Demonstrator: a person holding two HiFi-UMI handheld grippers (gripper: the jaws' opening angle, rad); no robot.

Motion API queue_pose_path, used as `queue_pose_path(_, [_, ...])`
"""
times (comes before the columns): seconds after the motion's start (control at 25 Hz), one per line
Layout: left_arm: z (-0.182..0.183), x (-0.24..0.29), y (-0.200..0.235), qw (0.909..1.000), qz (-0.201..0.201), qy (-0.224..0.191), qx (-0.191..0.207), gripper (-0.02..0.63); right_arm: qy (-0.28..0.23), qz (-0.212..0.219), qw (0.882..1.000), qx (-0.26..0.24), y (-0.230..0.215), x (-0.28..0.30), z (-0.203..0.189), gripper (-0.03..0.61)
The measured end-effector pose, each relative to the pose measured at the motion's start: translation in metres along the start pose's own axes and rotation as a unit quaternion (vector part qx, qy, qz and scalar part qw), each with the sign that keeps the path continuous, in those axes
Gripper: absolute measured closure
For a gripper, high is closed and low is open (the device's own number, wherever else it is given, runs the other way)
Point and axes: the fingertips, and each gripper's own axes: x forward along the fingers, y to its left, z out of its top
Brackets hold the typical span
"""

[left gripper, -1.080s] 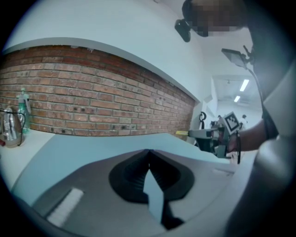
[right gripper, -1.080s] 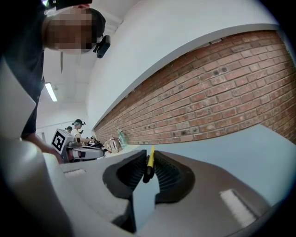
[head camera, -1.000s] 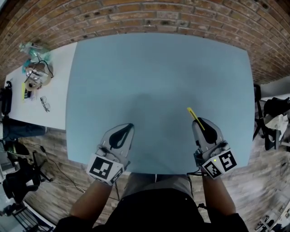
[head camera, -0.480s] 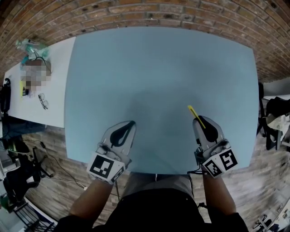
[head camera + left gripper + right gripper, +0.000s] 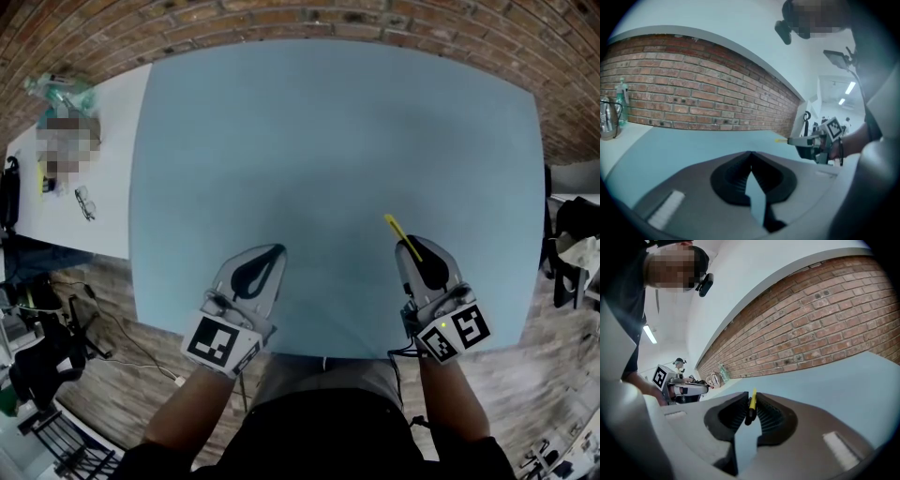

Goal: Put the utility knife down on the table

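Two grey hand-held grippers are hovering over the near edge of the table, each with its marker cube turned back toward the person. The left gripper (image 5: 274, 249) is keeping its jaws drawn together on nothing. It is probably waiting off to one side because this job needs only one tool. The right gripper (image 5: 416, 246) is clamping the slim yellow-and-black utility knife (image 5: 752, 402) between its ribbed black jaws. It is gripping the knife by its dark rear part, so the yellow end is sticking forward past the jaw tips and angling slightly toward the table's middle. Holding it lengthwise like that should let the knife settle flat once the jaws part.

Seen from the left gripper view, the knife appears to be riding just above the surface rather than lying on it, so the putting-down is not yet finished. Beyond the tips, the wide pale blue tabletop (image 5: 328, 131) is offering bare room for the knife to land. Farther left, a white side table (image 5: 108, 169) is holding a pair of spectacles (image 5: 84, 202) and other small clutter, well apart from the work. A red brick wall (image 5: 281, 19) is closing off the far side.
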Motion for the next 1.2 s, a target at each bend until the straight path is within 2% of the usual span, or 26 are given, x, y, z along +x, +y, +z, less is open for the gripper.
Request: queue_pose_path(1.2, [-0.026, 0.022, 0.008, 0.9993, 0.006, 0.022, -0.028, 0.626, 0.044, 0.018, 0.999, 0.019, -0.016, 0.028, -0.038, 0.523])
